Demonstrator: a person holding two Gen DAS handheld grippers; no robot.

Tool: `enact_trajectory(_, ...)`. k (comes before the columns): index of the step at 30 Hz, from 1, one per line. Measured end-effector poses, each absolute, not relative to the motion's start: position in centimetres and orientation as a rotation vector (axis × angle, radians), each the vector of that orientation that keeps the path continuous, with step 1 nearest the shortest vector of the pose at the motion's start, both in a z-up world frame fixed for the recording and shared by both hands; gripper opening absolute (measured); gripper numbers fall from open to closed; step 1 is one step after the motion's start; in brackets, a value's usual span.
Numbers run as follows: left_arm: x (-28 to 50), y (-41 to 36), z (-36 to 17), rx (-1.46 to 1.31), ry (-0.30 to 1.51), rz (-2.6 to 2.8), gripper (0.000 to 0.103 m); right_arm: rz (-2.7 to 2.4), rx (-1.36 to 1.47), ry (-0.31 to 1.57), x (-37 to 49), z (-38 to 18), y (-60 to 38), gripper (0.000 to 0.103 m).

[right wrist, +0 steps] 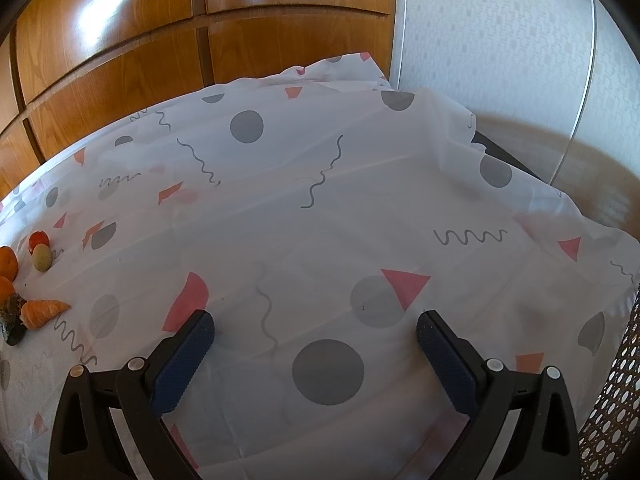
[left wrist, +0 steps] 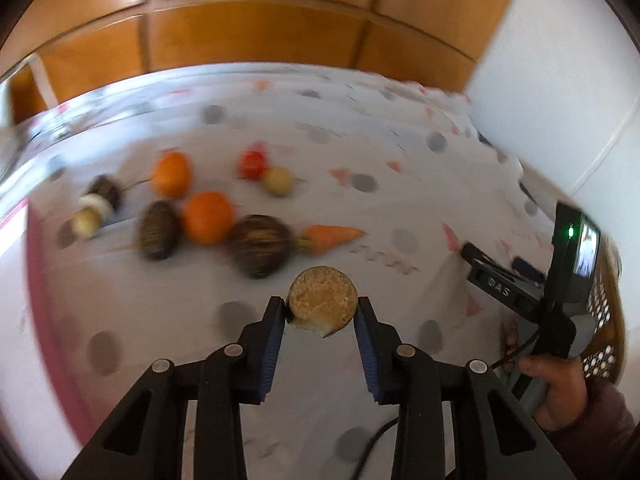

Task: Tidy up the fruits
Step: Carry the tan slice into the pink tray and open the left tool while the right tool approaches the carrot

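My left gripper (left wrist: 322, 306) has its fingers closed on a round tan fruit (left wrist: 323, 300), held above the tabletop (left wrist: 400, 208) near its front edge. Only that view shows the whole fruit cluster (left wrist: 208, 216). My right gripper (right wrist: 316, 326) hangs wide open, empty, over bare cloth.

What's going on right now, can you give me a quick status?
Left gripper shut on a round tan fruit piece. Right gripper open, empty. Remaining produce on the tablecloth; nothing in the way.

Glossy wooden cabinet doors (right wrist: 120, 52), white wall (right wrist: 500, 40)
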State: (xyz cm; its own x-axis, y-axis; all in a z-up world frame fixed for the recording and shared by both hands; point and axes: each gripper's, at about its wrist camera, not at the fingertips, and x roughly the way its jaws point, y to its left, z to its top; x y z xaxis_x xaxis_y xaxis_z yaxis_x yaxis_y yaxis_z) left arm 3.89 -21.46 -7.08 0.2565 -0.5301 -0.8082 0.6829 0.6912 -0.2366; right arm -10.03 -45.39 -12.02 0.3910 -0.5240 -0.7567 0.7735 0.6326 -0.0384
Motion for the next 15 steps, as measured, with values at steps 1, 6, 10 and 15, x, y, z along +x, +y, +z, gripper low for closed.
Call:
enact_trajectory(1, 4.3, -20.5, -6.8, 0.152, 1.015, -0.805, 0.036, -0.846, 0.345, 0.821, -10.0, -12.0, -45.4, 0.103)
enact_trajectory(6, 6.1, -14.8, -5.9, 0.052, 0.997, -0.699, 0.036, -0.847, 0.343, 0.840, -9.8, -12.0, -45.5, 0.103)
enact_trajectory(10, 7.4, -10.7, -5.9, -0.014, 1.003, -0.609, 0.036, -0.829, 0.351, 0.873, -9.5, -11.7, -45.5, 0.098)
enact_trajectory(15, 8.4, -6.6, -6.3, -0.059, 0.997, -0.519, 0.036, -0.725, 0.308, 0.869, -8.5, -10.5, -43.4, 0.080)
